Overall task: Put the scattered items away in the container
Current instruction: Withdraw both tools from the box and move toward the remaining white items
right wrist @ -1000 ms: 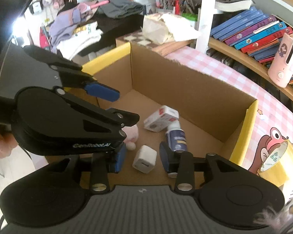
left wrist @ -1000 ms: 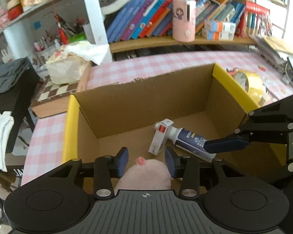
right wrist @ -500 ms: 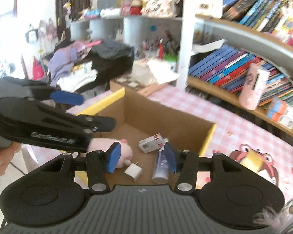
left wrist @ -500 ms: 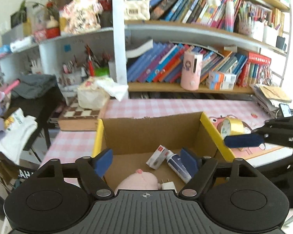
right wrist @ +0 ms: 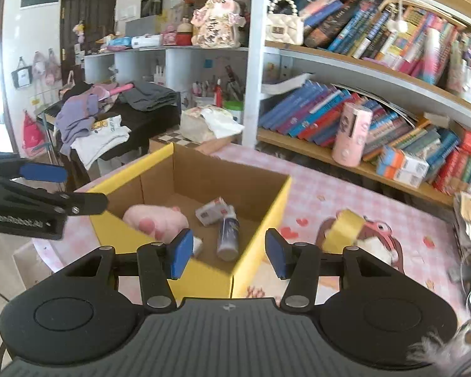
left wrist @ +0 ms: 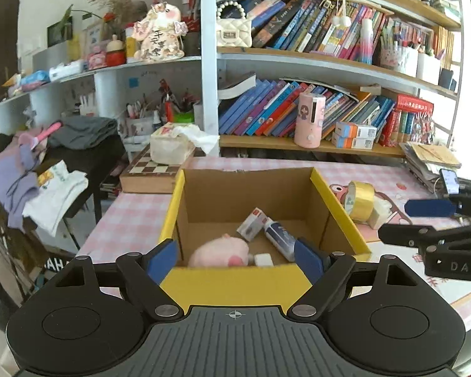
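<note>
A cardboard box with yellow flaps (left wrist: 235, 286) (right wrist: 119, 229) stands on the pink checked table. Inside lie a pink plush toy (left wrist: 218, 251) (right wrist: 155, 218), a small white and red carton (left wrist: 251, 223) (right wrist: 211, 211), a blue and white tube (left wrist: 278, 238) (right wrist: 227, 234) and a white charger plug (left wrist: 263, 259). A roll of yellow tape (left wrist: 359, 201) (right wrist: 340, 231) sits on the table right of the box. My left gripper (left wrist: 235, 260) is open and empty above the box's near flap. My right gripper (right wrist: 229, 251) is open and empty over the box's near right corner.
Bookshelves (left wrist: 298, 116) run behind the table, with a pink cylinder (left wrist: 309, 119) on the lowest shelf. A chessboard with a tissue pack (left wrist: 169, 147) lies behind the box at left. Clothes (left wrist: 56, 169) pile on a black stand at far left. A phone (left wrist: 449, 180) sits at right.
Both grippers have pulled back and up out of the box and opened wider. The plush toy and the charger plug lie released inside the box.
</note>
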The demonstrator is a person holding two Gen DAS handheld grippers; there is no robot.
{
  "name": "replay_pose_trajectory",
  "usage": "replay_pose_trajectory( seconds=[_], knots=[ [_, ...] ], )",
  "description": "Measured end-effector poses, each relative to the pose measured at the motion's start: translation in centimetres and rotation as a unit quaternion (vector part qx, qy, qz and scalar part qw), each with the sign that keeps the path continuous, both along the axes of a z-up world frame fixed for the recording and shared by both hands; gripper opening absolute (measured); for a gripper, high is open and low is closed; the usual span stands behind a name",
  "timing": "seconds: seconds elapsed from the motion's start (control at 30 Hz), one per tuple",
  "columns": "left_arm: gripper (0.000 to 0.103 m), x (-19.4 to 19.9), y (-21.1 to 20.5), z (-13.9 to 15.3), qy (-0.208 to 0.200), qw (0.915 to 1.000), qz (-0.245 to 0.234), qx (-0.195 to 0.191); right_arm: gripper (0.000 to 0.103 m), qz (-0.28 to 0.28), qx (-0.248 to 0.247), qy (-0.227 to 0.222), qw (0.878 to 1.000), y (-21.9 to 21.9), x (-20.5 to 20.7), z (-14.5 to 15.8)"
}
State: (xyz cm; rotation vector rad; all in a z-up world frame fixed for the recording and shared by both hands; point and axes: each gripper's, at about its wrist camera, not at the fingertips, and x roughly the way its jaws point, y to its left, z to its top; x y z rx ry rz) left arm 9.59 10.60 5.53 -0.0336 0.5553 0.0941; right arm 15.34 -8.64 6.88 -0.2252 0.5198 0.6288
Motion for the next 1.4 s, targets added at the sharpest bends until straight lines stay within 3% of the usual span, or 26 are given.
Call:
replay_pose_trajectory(
  seconds=[0.37, 0.7, 0.87, 0.97, 1.4],
  knots=[
    [0.09, -5.0, -2.0, -1.2, 0.013, 0.9996, 0.023, 0.0, 0.054, -0.041, -0.003, -0.014, 0.999, -1.4, -5.9, -2.2],
    [0.092, -8.8, -3.7, -2.2, 0.018, 0.9985, 0.051, 0.004, 0.061, -0.014, -0.008, 0.015, 1.0, -2.2, -9.5, -3.7],
    [0.093, -9.9, -5.3, -2.1, 0.014, 0.9991, 0.029, 0.028, 0.063, 0.008, -0.04, -0.02, 0.999, -2.9, -10.8, -3.5],
    [0.093, -10.3, -6.1, -2.3, 0.019, 0.999, 0.013, 0.039, 0.071, -0.017, -0.026, -0.005, 0.999, -3.4, -11.1, -3.6],
    [0.098, -11.2, -7.0, -3.5, 0.048, 0.9978, -0.016, 0.041, 0.078, -0.045, -0.019, 0.032, 0.998, -3.9, -12.2, -4.6]
  ],
)
